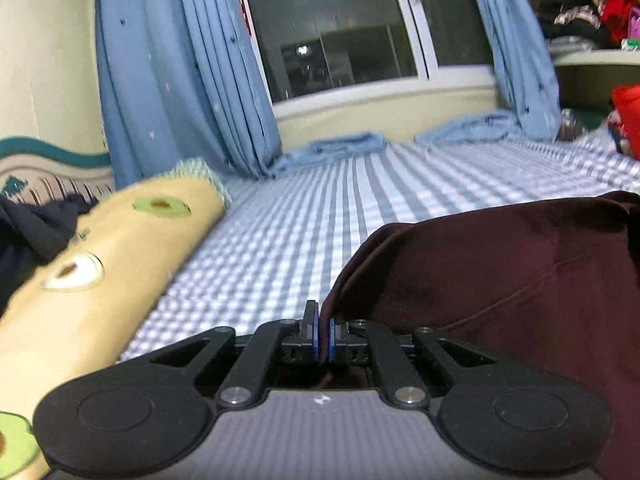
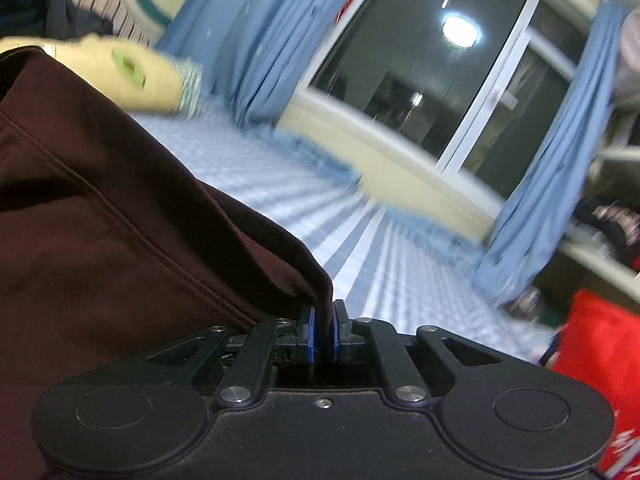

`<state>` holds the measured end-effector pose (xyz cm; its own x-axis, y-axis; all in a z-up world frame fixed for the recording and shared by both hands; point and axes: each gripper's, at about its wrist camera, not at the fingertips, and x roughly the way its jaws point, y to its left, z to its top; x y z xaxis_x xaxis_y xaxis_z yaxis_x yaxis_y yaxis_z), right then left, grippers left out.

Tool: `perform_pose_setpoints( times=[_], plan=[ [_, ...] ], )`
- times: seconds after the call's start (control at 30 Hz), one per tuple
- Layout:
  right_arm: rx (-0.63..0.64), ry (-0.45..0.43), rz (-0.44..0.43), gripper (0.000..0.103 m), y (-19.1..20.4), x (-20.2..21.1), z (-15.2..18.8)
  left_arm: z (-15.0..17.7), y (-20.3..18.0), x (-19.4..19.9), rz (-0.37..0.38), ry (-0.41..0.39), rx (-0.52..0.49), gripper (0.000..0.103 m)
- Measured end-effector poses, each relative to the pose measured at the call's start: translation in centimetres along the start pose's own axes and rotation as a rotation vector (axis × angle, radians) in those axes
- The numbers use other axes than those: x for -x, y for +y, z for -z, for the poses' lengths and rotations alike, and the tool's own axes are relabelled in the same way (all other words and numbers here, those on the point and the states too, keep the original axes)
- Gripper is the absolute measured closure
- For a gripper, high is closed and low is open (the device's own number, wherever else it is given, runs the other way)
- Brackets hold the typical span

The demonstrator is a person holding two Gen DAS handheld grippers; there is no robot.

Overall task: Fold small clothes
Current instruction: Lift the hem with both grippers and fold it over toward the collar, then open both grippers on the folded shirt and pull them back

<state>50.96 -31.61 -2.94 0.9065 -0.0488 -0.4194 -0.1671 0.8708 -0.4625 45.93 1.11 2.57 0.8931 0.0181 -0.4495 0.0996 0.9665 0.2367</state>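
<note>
— So, what have you got in your left gripper right now?

— Your blue pads are pinched together on a corner of the maroon garment. You can see the cloth's edge running down between the two fingers, and from there the fabric rises and spreads away to your right, lifted off the checked bedsheet.

— And my right gripper?

— Same story: your fingers there are clamped on another corner of that maroon garment. From this side the cloth fans out to your left and fills the lower left of the view, with a stitched seam running diagonally across it. The garment hangs stretched between your two grippers, above the bed.

— What's around me on the bed?

— To your left lies a yellow pillow with green avocado prints, resting on the sheet, and a dark navy piece of clothing is bunched beside it near the headboard. Ahead, blue curtains hang on both sides of a dark window, their hems pooling on the far edge of the sheet.

— Anything on my right?

— You have something bright red at the right edge of your right wrist view, close to the gripper body; the picture is blurred there, so you cannot tell what it is. Shelves with piled clothes stand past the right curtain.
</note>
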Motion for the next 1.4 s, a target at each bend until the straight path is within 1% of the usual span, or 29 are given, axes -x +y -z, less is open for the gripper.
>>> perform_pose_setpoints(
  times=[0.1, 0.2, 0.27, 0.37, 0.43, 0.47, 0.5, 0.53, 0.57, 0.6, 0.63, 0.67, 0.7, 0.73, 0.77, 0.8, 0.83, 0.87, 0.9, 0.97, 1.07, 1.2, 1.23, 1.3, 1.37, 1.4],
  plan=[
    [0.012, 0.044, -0.012, 0.095, 0.9, -2.7, 0.4, 1.0, -0.5, -2.5, -0.008, 0.035, -0.018, 0.099],
    [0.037, 0.068, -0.015, 0.093, 1.8, -4.8, 0.7, 2.1, -1.0, -4.5, -0.023, 0.066, -0.053, 0.098],
    [0.056, 0.077, -0.011, 0.091, 2.6, -5.7, 0.9, 2.7, -1.3, -5.2, -0.025, 0.086, -0.055, 0.095],
    [0.078, 0.085, -0.01, 0.088, 3.4, -6.3, 1.2, 2.9, -0.6, -6.0, 0.008, 0.112, 0.002, 0.088],
    [0.078, 0.088, -0.016, 0.087, 3.4, -6.2, 1.5, 2.6, 0.9, -6.0, 0.063, 0.115, 0.062, 0.086],
    [0.075, 0.089, -0.019, 0.084, 3.3, -5.9, 1.6, 2.6, 1.7, -5.8, 0.09, 0.107, 0.089, 0.079],
    [0.068, 0.087, -0.028, 0.081, 3.1, -5.9, 1.5, 2.5, 2.4, -5.5, 0.109, 0.094, 0.11, 0.059],
    [0.059, 0.081, -0.042, 0.073, 2.8, -5.8, 1.4, 2.4, 3.2, -5.1, 0.125, 0.079, 0.126, 0.047],
    [0.05, 0.075, -0.058, 0.062, 2.4, -5.7, 1.3, 2.3, 3.9, -4.6, 0.133, 0.062, 0.141, 0.028],
    [0.035, 0.068, -0.08, 0.056, 2.0, -5.6, 1.3, 2.2, 4.6, -4.0, 0.129, 0.041, 0.159, 0.023],
    [0.017, 0.062, -0.101, 0.043, 1.5, -5.4, 1.2, 2.1, 5.2, -3.6, 0.125, 0.024, 0.171, 0.023],
    [0.002, 0.062, -0.115, 0.032, 1.2, -5.3, 1.1, 1.9, 5.8, -3.1, 0.121, 0.015, 0.178, 0.02],
    [-0.01, 0.062, -0.12, 0.029, 0.9, -5.1, 1.1, 1.8, 6.3, -2.8, 0.112, 0.013, 0.185, 0.014],
    [-0.021, 0.058, -0.127, 0.022, 0.6, -4.8, 1.0, 1.7, 6.7, -2.4, 0.095, 0.011, 0.195, 0.01],
    [-0.031, 0.049, -0.134, 0.011, 0.3, -4.4, 0.9, 1.8, 7.0, -1.8, 0.085, 0.002, 0.203, 0.005],
    [-0.045, 0.028, -0.141, 0.005, 0.0, -3.9, 1.0, 1.7, 7.2, -1.5, 0.089, -0.005, 0.206, 0.003],
    [-0.058, 0.005, -0.15, 0.001, -0.3, -3.4, 1.1, 1.8, 7.1, -1.3, 0.099, -0.003, 0.205, 0.002],
    [-0.074, -0.014, -0.172, 0.001, -0.7, -3.0, 1.2, 2.0, 6.7, -1.1, 0.108, 0.007, 0.2, 0.001],
    [-0.089, -0.011, -0.183, 0.001, -1.0, -2.8, 1.3, 2.1, 6.4, -1.2, 0.116, 0.019, 0.194, 0.001],
    [-0.119, 0.006, -0.164, 0.001, -1.5, -2.8, 1.6, 2.7, 5.3, -1.8, 0.124, 0.05, 0.177, 0.001],
    [-0.166, 0.051, -0.105, 0.001, -2.3, -3.8, 2.3, 3.5, 3.7, -3.0, 0.097, 0.101, 0.147, 0.001],
    [-0.271, 0.121, 0.039, 0.001, -3.9, -5.8, 3.6, 4.7, 2.5, -5.1, -0.003, 0.189, 0.122, 0.001],
    [-0.303, 0.147, 0.066, 0.001, -4.4, -6.4, 4.0, 5.0, 2.5, -5.6, -0.027, 0.21, 0.135, 0.001],
    [-0.385, 0.204, 0.081, 0.001, -5.4, -7.6, 5.3, 5.6, 3.1, -6.2, -0.038, 0.238, 0.195, 0.0],
    [-0.456, 0.22, 0.061, 0.001, -6.3, -8.0, 6.1, 5.9, 3.9, -6.3, -0.038, 0.239, 0.261, 0.0],
    [-0.479, 0.219, 0.055, 0.0, -6.6, -7.9, 6.4, 6.0, 4.2, -6.2, -0.041, 0.238, 0.278, 0.0]
  ],
)
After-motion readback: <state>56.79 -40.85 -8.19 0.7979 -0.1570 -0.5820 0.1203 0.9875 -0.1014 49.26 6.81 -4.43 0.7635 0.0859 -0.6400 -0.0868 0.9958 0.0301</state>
